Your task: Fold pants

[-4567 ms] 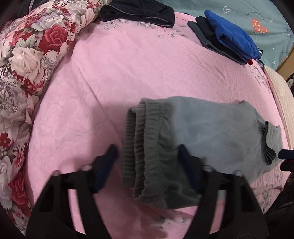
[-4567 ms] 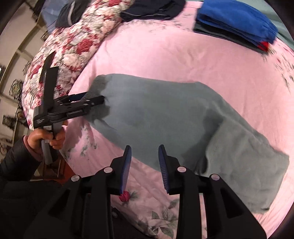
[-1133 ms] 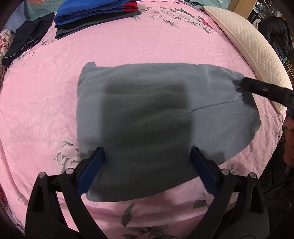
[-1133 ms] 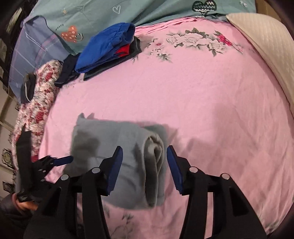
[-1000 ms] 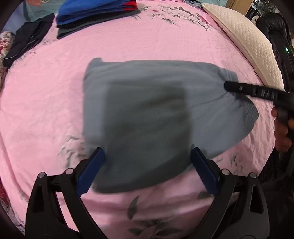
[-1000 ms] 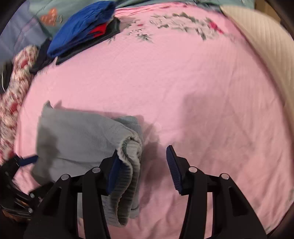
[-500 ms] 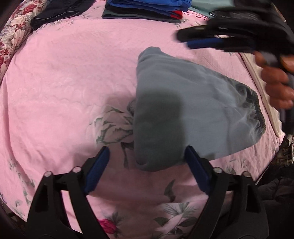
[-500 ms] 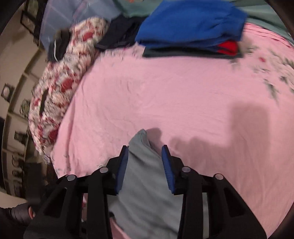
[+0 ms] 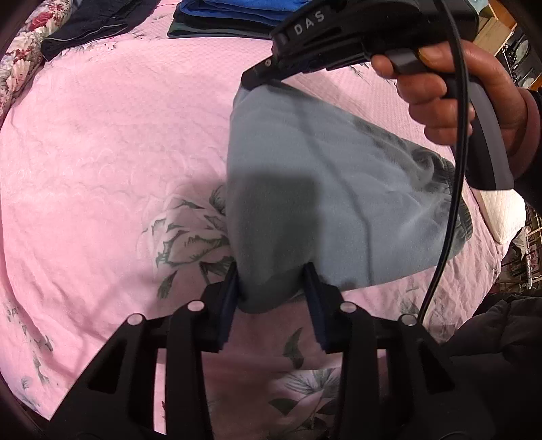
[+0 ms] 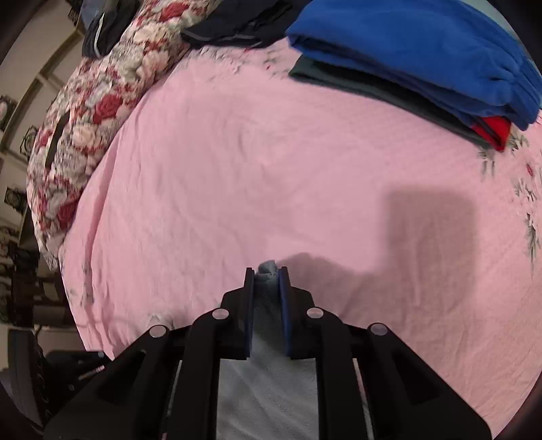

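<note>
The grey fleece pants [image 9: 338, 169] lie folded on the pink bedspread [image 9: 101, 135], elastic waistband to the right. In the left wrist view my left gripper [image 9: 271, 274] has the near corner of the fold between its blue pads; its jaws are closing and the cloth bunches against both pads. My right gripper [image 9: 257, 72], held by a hand [image 9: 450, 74], reaches down to the far corner. In the right wrist view my right gripper [image 10: 267, 270] is closing, with a pinch of the grey pants [image 10: 267, 389] pressed between its pads.
A stack of folded blue, red and dark clothes [image 10: 423, 57] sits at the far side of the bed. A dark garment [image 9: 91, 23] and a floral quilt [image 10: 101, 111] lie to the left. A white pillow [image 9: 501, 213] lies at the right edge. A black cable [image 9: 454, 169] hangs over the pants.
Both grippers have narrowed onto corners of the folded pants. The right gripper swung from the waistband end to the far corner, and the left one settled over the near corner.
</note>
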A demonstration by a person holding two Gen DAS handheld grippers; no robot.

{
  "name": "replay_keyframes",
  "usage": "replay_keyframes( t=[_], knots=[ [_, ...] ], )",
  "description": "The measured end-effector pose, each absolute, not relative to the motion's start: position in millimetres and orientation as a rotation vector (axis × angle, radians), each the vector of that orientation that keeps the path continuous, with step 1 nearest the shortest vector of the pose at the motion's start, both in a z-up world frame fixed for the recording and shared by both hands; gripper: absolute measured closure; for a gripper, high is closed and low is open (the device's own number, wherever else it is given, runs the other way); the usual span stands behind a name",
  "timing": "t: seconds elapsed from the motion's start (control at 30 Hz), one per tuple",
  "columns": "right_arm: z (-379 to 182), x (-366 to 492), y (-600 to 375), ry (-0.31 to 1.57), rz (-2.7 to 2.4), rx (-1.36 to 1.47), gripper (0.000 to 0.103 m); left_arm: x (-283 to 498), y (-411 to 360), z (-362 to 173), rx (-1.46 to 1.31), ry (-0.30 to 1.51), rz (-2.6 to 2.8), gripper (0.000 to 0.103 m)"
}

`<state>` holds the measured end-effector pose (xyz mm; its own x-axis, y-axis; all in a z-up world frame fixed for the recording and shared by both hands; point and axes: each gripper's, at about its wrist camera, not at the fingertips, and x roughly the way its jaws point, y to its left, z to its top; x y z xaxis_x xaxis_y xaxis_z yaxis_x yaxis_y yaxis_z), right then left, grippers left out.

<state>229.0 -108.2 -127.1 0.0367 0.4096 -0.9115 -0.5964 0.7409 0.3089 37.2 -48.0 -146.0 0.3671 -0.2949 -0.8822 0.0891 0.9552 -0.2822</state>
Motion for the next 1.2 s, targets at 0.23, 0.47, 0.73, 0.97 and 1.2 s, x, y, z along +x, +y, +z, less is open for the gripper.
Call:
replay_keyframes(
  t=[0.23, 0.47, 0.73, 0.97, 1.2],
  knots=[
    [-151.1, 234.3, -119.4, 1.365, 0.729, -0.109, 0.081, 20.2, -38.8, -146.3, -0.177, 1.187, -0.241, 0.067],
    [-63.6, 210.7, -190.1, 1.181, 0.775, 0.056, 0.078, 5.3, -18.6, -108.5, -0.151, 1.107, -0.187, 0.040],
    [-78.0, 118.0, -267.4, 1.224, 0.791, 0.131, 0.075, 38.3, -51.5, -94.3, -0.153, 1.042, -0.283, 0.038],
    [-145.9, 96.0, -352.2, 1.325, 0.567, 0.372, 0.093, 50.8, -100.3, -137.8, -0.017, 1.156, -0.315, 0.035],
    [-102.8, 97.5, -351.2, 1.170, 0.531, 0.363, 0.077, 48.8, -105.6, -113.9, 0.024, 1.143, -0.309, 0.030]
  ],
)
